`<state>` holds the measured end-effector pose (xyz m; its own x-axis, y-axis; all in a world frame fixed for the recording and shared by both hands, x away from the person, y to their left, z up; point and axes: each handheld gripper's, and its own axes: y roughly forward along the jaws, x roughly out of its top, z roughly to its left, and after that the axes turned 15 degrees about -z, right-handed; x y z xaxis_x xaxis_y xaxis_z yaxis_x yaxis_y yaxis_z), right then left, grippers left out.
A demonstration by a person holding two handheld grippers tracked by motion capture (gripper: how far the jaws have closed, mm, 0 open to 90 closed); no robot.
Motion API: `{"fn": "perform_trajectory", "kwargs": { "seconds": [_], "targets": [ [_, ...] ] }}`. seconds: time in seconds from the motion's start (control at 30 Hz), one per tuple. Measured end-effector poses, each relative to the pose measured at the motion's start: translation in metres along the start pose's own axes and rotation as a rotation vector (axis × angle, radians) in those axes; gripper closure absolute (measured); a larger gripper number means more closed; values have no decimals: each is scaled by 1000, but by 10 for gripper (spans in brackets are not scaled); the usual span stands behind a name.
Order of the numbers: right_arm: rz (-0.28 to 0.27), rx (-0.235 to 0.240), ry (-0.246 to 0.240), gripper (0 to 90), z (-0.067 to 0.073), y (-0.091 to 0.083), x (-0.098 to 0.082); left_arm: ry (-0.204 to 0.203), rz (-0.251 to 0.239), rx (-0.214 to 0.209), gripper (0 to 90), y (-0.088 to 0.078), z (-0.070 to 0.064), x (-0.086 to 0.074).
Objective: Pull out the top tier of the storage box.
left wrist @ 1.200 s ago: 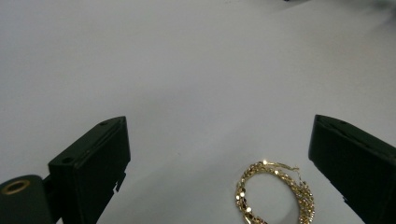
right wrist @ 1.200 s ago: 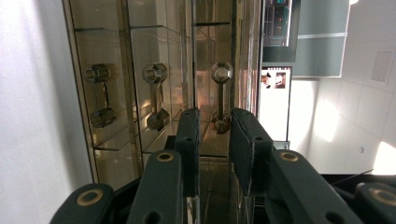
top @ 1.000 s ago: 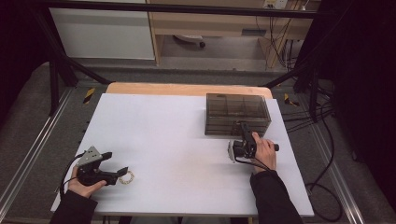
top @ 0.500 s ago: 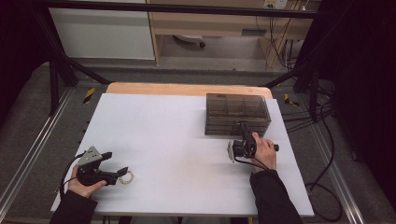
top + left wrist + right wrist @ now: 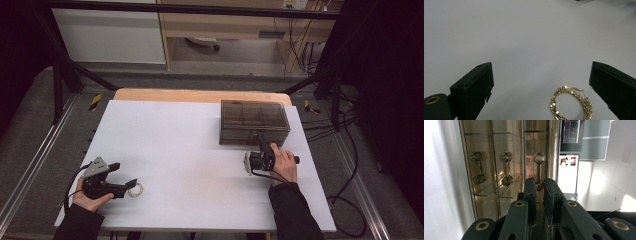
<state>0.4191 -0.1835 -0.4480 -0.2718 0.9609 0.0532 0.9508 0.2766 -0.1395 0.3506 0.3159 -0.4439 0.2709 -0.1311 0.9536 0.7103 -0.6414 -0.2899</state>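
A smoked, see-through drawer box (image 5: 254, 121) is seen on the far right part of the white table (image 5: 185, 145). Its walls are brownish and glossy, and its top shows a grid of compartments. In the right gripper view, three drawer fronts (image 5: 506, 170) are seen side by side, each with a metal handle formed like a small dumbbell with faceted ends.

The right gripper (image 5: 540, 187) is held at the front of the box, turned on its side. Its jaws are pressed nearly together around the lower end of one handle (image 5: 539, 171); the handle is seen between the pads. The jaws have just been closing.

The left gripper (image 5: 541, 85) is held low at the near left part of the table, and its jaws are spread wide. A gold earring (image 5: 571, 103) is lying flat on the table between them, nearer to the jaw at the right of the left gripper view, and it is not touched by either jaw. The earring is a hoop of twisted, chain-like links, and small bright sparkles are seen on it. In the high view it is seen just beside the tip of the left gripper.
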Motion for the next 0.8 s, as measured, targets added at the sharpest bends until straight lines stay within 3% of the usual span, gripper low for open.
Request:
{"fn": "perform_trajectory", "kwargs": {
  "seconds": [0.23, 0.5, 0.8],
  "targets": [
    [-2, 3, 16, 803, 1, -4, 1, 1, 1, -1, 53, 0, 0, 0],
    [-10, -11, 61, 600, -4, -9, -3, 3, 2, -1, 53, 0, -1, 0],
    [-9, 18, 57, 563, -4, 3, -2, 2, 3, -1, 53, 0, 0, 0]
  ]
}}
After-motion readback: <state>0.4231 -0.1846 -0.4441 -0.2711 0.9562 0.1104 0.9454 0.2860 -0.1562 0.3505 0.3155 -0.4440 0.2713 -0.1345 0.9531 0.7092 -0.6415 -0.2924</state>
